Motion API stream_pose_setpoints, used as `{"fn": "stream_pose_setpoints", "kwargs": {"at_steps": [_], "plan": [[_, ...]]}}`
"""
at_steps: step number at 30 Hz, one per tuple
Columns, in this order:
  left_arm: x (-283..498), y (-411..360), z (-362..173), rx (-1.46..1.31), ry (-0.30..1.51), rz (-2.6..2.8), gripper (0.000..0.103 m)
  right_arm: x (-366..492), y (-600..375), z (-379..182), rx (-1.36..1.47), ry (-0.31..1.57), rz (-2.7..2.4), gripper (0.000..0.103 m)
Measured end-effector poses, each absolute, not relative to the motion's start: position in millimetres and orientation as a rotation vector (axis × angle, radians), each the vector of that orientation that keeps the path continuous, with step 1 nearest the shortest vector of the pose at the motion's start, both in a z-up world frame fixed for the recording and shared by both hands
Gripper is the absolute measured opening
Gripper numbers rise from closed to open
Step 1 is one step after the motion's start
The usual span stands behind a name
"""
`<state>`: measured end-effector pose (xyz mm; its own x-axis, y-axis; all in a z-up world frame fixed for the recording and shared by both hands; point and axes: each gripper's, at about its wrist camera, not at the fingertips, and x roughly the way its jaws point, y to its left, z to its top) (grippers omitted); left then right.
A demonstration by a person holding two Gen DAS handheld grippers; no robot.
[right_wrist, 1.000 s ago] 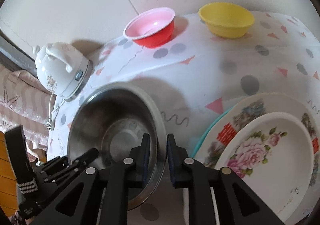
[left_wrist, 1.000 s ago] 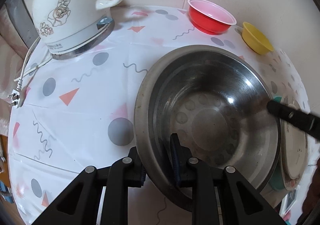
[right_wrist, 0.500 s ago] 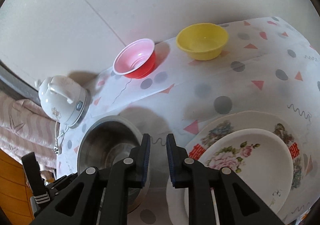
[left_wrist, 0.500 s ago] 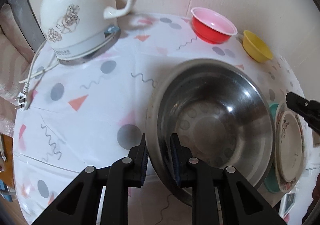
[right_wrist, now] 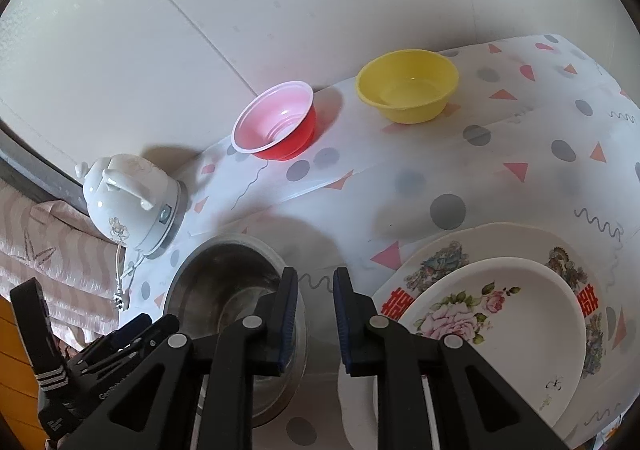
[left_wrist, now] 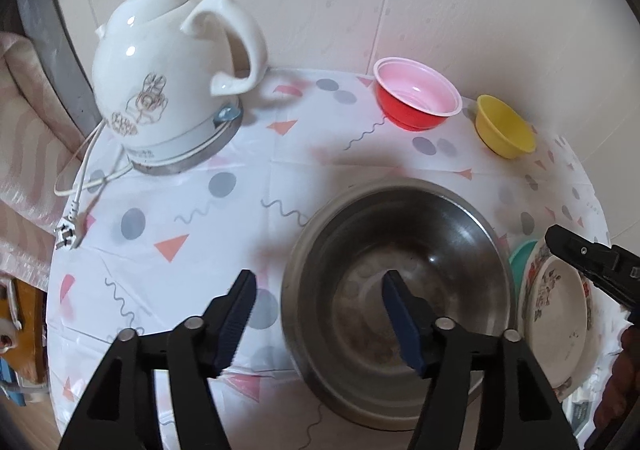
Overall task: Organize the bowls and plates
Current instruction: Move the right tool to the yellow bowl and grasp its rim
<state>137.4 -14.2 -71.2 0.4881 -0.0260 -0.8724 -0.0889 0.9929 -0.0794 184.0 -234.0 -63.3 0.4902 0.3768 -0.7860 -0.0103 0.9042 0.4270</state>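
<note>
The left gripper (left_wrist: 316,290) is seen with its jaws opening, the near rim of the stainless steel bowl (left_wrist: 400,250) lying between them but untouched by either pad, so the bowl is judged released and set on the patterned tablecloth (left_wrist: 240,185). The right gripper (right_wrist: 316,290) is held nearly closed with nothing between its fingers, poised over the gap between the steel bowl and the stacked floral plates (right_wrist: 500,314). The plates are found just to the right of the steel bowl. At the far edge, against the wall, the red bowl (right_wrist: 280,125) and the yellow bowl (right_wrist: 408,89) are placed side by side, well apart from both grippers. From the right gripper they lie straight ahead, the yellow one slightly rightward, so that hand is judged better placed for either. A white electric kettle (left_wrist: 168,89) stands at the far left.
</note>
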Motion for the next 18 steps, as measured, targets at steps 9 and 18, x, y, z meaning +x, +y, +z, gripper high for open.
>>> {"fn": "stream_pose_setpoints", "kwargs": {"at_steps": [9, 18], "plan": [[152.5, -31.9, -68.1, -0.087, 1.064, 0.037, 0.083, 198.5, -260.5, -65.1, 0.411, 1.04, 0.192, 0.022], [178.1, -60.1, -62.2, -0.063, 1.083, 0.001, 0.086, 227.9, -302.9, -73.3, 0.413, 1.057, 0.117, 0.027]]}}
